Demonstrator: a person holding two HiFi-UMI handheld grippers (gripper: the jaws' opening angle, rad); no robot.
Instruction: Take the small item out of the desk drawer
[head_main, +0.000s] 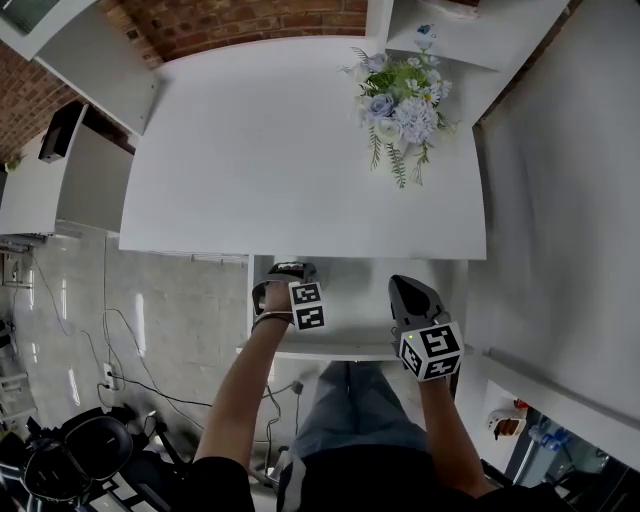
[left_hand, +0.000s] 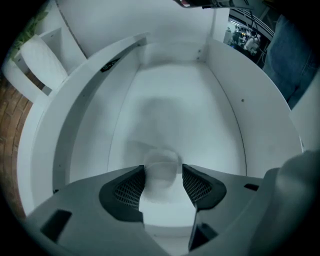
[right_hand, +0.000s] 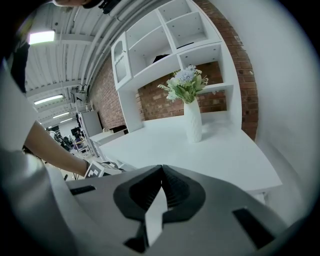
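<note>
The white desk drawer (head_main: 350, 290) stands pulled out below the desk's front edge. My left gripper (head_main: 289, 269) reaches down into its left part. In the left gripper view the left gripper (left_hand: 163, 170) stands open wide over the drawer floor (left_hand: 200, 120). A small pale round item (left_hand: 162, 161), blurred, sits between the fingertips; I see no clear press on it. My right gripper (head_main: 398, 284) hovers over the drawer's right part, and in its own view the right gripper (right_hand: 161, 168) is shut with nothing in it, pointing across the desk top.
On the white desk (head_main: 280, 160), a white vase of pale flowers (head_main: 400, 105) stands at the far right. White shelving (right_hand: 170, 45) backs a brick wall. Cables and a black chair (head_main: 70, 460) lie on the floor at the left.
</note>
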